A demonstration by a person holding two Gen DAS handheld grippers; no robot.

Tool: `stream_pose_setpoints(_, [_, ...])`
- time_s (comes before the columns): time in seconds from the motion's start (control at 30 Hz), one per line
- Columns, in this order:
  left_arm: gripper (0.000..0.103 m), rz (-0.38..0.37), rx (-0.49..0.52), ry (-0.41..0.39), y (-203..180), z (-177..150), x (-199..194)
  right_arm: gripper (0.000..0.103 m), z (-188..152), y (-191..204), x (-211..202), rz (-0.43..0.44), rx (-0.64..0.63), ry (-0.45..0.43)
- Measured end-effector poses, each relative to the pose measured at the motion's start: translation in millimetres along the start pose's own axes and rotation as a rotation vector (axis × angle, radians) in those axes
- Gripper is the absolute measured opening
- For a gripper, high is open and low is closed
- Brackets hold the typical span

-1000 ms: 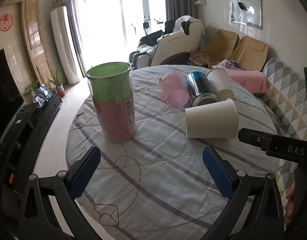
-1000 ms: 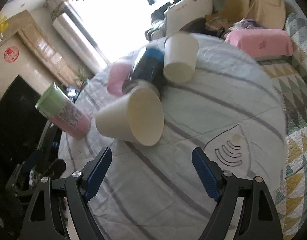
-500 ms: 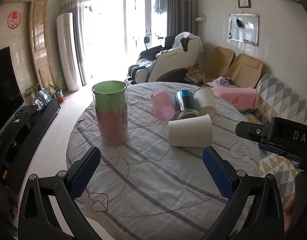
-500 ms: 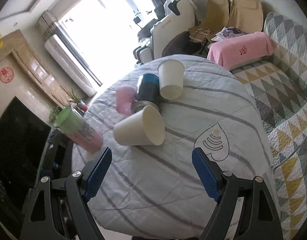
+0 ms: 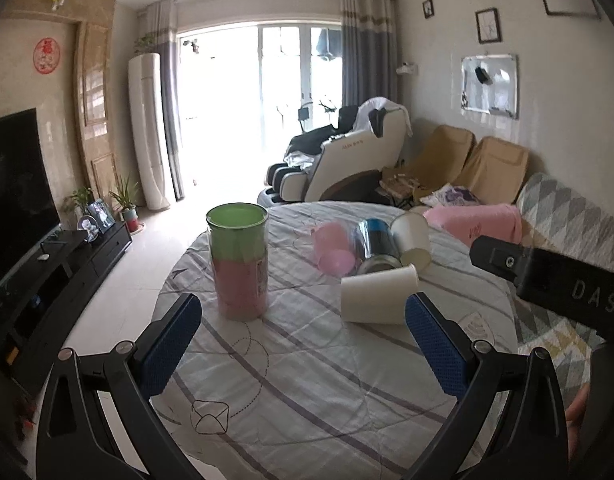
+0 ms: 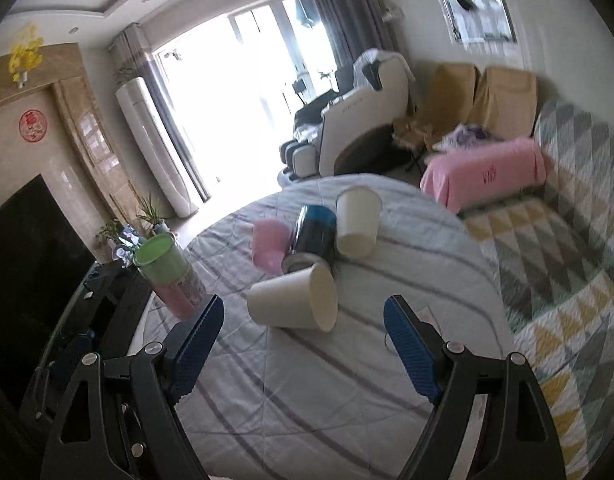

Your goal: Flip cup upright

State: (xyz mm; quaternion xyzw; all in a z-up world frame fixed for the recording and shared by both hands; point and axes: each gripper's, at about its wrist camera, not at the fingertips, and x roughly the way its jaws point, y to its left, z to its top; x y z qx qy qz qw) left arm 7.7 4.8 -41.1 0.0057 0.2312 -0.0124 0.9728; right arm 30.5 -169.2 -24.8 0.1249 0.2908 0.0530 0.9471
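Several cups lie on their sides on a round table with a striped cloth [image 5: 307, 380]. The nearest is a white paper cup [image 5: 377, 294], also in the right wrist view [image 6: 293, 304]. Behind it lie a blue metal cup [image 5: 377, 246] [image 6: 313, 236], a pink plastic cup [image 5: 333, 246] [image 6: 269, 242] and a second white cup [image 5: 411, 236] [image 6: 357, 222]. My left gripper [image 5: 303, 346] is open and empty, well short of the cups. My right gripper [image 6: 301, 350] is open and empty, above the table near the nearest white cup. Its body [image 5: 547, 280] shows at the right of the left wrist view.
A tall green and pink container [image 5: 239, 266] [image 6: 169, 276] stands upright on the table's left side. A sofa with a patterned quilt [image 6: 567, 248] and a pink blanket [image 6: 483, 174] lies to the right. A TV stand [image 5: 47, 272] is on the left.
Both grippers have pulled back and risen from the table, so the cups look smaller and farther. The right view has tilted up towards the room. No cup has moved.
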Motion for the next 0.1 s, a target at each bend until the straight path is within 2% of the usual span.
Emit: stream_pose_setpoints(0.1, [0.103, 0.012, 0.000, -0.011, 1.6, 1.7, -0.9, 0.084, 2.0, 0.7, -0.5, -0.001, -0.012, -0.014])
